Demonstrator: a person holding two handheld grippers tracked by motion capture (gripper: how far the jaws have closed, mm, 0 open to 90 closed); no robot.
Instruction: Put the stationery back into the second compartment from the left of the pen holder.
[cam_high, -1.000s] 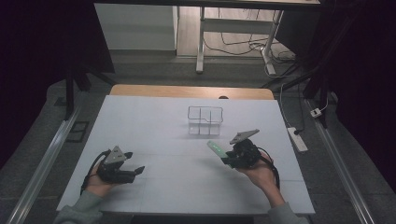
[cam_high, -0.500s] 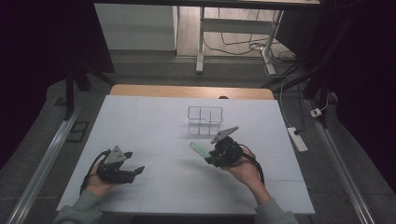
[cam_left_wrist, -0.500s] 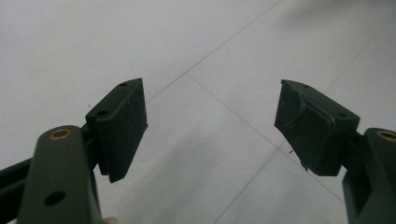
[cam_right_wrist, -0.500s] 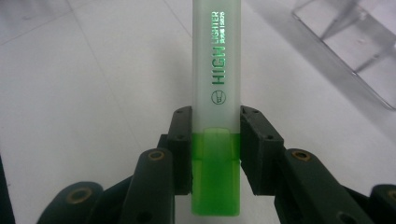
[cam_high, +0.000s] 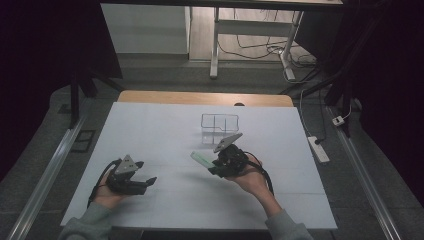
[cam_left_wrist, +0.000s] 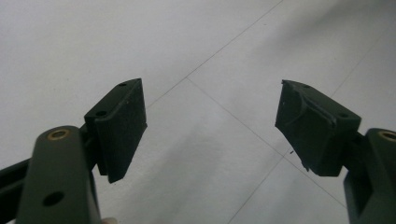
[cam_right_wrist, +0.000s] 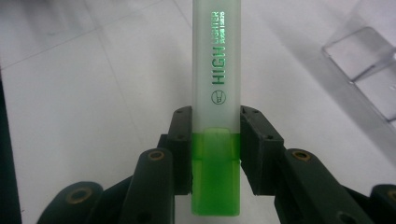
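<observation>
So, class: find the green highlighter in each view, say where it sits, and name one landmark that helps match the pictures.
High view: the green highlighter sits just below centre, sticking out up-left from the right gripper.
Left gripper view: not in it.
Right gripper view: the highlighter stands at centre, clamped between the jaws near its green end.
Shared landmark: the clear divided tray, at upper right in the right gripper view.

Near the left edge of the scene, the left hand (cam_high: 107, 192) holds the left gripper (cam_high: 145, 181) low, its fingers (cam_left_wrist: 119, 128) spread wide apart. Right of centre, the right hand (cam_high: 252, 179) holds the right gripper (cam_high: 212, 167), raised and angled leftward, with both fingers (cam_right_wrist: 180, 149) pressed together on a held object.
</observation>
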